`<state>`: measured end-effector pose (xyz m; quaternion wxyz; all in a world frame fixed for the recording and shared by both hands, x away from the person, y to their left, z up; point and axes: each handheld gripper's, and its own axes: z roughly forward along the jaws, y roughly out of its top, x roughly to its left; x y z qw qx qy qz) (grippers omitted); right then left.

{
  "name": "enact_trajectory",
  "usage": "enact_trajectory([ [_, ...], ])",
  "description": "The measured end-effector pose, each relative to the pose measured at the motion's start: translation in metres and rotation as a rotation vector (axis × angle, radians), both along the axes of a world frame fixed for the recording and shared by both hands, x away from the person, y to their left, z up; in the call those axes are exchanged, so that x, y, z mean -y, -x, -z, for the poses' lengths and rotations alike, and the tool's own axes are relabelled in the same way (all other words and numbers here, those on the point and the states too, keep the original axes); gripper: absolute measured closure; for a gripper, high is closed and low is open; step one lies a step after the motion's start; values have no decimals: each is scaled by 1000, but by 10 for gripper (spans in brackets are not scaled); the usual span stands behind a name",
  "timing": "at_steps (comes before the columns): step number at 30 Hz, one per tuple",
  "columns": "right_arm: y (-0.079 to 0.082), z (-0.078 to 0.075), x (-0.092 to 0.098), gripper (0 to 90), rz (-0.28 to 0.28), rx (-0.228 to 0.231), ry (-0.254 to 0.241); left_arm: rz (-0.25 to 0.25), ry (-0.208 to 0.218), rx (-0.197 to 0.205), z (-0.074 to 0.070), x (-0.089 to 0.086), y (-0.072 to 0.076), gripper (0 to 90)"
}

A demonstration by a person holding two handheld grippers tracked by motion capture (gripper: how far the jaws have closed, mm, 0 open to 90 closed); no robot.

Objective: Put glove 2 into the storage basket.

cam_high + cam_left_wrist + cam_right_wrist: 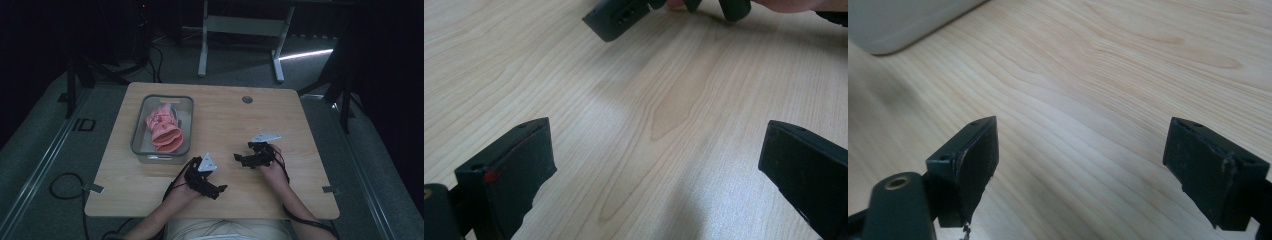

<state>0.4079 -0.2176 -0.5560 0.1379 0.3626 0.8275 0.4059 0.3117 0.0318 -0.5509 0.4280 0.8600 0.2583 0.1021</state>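
Note:
My left gripper (219,190) rests low over the front middle of the wooden table (280,115), held by a hand. In the left gripper view its jaws (654,170) stand wide apart with bare wood between them. My right gripper (239,159) sits just right of it and points left, open (1080,165) and empty. One jaw of the right gripper (616,17) shows at the top of the left gripper view. A grey bin (138,131) at the table's left holds a pink and red soft item (165,130).
The bin's pale corner (903,20) lies ahead and to the left in the right gripper view. A round grommet hole (247,99) sits near the table's far edge. Cables trail on the floor at the left (62,187). A white desk frame (240,30) stands beyond the table.

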Motion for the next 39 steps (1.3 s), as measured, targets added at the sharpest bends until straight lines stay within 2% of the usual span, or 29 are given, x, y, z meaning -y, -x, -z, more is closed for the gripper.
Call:
enact_trajectory([
  [2,0,2,5,146,26,11,14,7,0,-2,3,1,0,10],
  [9,1,4,10,145,56,25,24,23,-19,10,8,2,1,10],
  [13,0,5,13,145,74,37,30,18,-13,9,10,3,2,10],
  [14,1,5,13,144,91,51,49,15,-8,13,10,2,2,10],
  [22,-1,7,18,140,151,69,35,-2,18,13,11,-2,2,10],
  [32,-1,7,21,141,180,72,17,-2,-2,16,15,-3,2,10],
  [39,-1,7,21,141,180,75,16,-2,9,18,14,-3,2,10],
])
